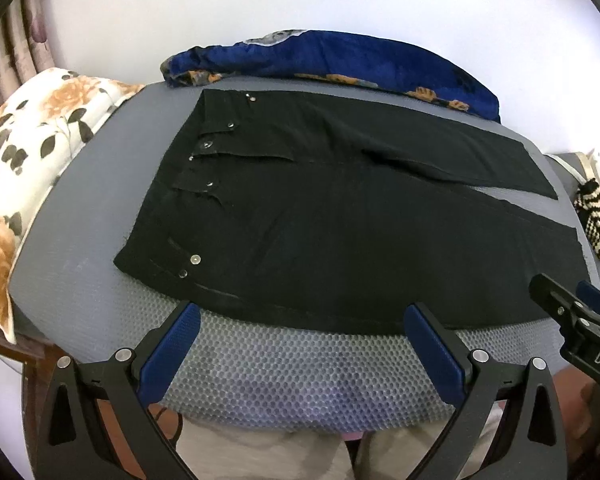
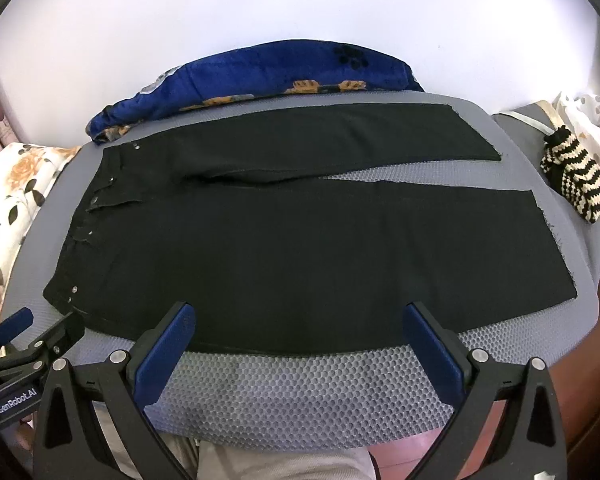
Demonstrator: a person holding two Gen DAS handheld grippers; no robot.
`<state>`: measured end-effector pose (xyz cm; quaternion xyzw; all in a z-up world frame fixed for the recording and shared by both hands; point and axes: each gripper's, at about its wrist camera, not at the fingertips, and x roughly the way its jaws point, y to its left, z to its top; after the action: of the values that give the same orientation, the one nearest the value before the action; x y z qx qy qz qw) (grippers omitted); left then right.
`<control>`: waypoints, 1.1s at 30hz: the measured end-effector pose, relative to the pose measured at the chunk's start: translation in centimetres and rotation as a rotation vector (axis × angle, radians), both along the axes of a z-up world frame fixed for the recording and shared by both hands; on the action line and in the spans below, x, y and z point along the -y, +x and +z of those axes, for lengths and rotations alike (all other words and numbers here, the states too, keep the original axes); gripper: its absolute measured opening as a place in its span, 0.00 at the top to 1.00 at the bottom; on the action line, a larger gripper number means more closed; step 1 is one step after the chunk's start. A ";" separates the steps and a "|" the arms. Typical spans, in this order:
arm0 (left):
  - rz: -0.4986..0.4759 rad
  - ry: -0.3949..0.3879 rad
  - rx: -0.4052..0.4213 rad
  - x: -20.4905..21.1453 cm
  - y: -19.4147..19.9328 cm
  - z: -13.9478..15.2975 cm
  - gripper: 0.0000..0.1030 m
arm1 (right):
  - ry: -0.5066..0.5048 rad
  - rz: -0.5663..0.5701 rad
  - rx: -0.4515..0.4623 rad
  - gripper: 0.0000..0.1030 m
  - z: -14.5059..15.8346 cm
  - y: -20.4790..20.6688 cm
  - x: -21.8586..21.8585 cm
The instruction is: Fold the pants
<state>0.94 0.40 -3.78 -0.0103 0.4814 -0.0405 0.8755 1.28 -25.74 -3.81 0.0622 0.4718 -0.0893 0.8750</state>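
Left gripper [image 1: 300, 320] and right gripper [image 2: 300, 320], both spread wide and released, level at frame bottom before flat pants [image 2: 260, 240]

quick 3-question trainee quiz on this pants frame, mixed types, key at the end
1. True or false: the black pants are already folded in half.
2. On which side of both views does the waistband lie? A) left B) right C) near edge
3. Fill in: the left gripper and right gripper both have their jaws ____ and hold nothing.

Key: 1 false, both legs lie flat on the grey mat, spread apart at the hems. 2 A. 3 open.
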 end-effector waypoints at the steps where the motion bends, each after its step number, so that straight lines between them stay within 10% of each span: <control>1: -0.001 -0.002 0.000 0.0 0.0 0.0 0.02 | 0.000 -0.001 -0.003 0.00 0.0 0.1 0.0; 33: 0.025 0.018 -0.034 -0.3 0.4 -1.2 0.02 | -0.013 0.006 -0.029 0.00 -1.0 0.8 -0.3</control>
<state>1.37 0.68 -4.98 -0.0093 0.4963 -0.0251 0.8677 2.05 -25.42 -4.77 0.0537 0.4840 -0.0905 0.8687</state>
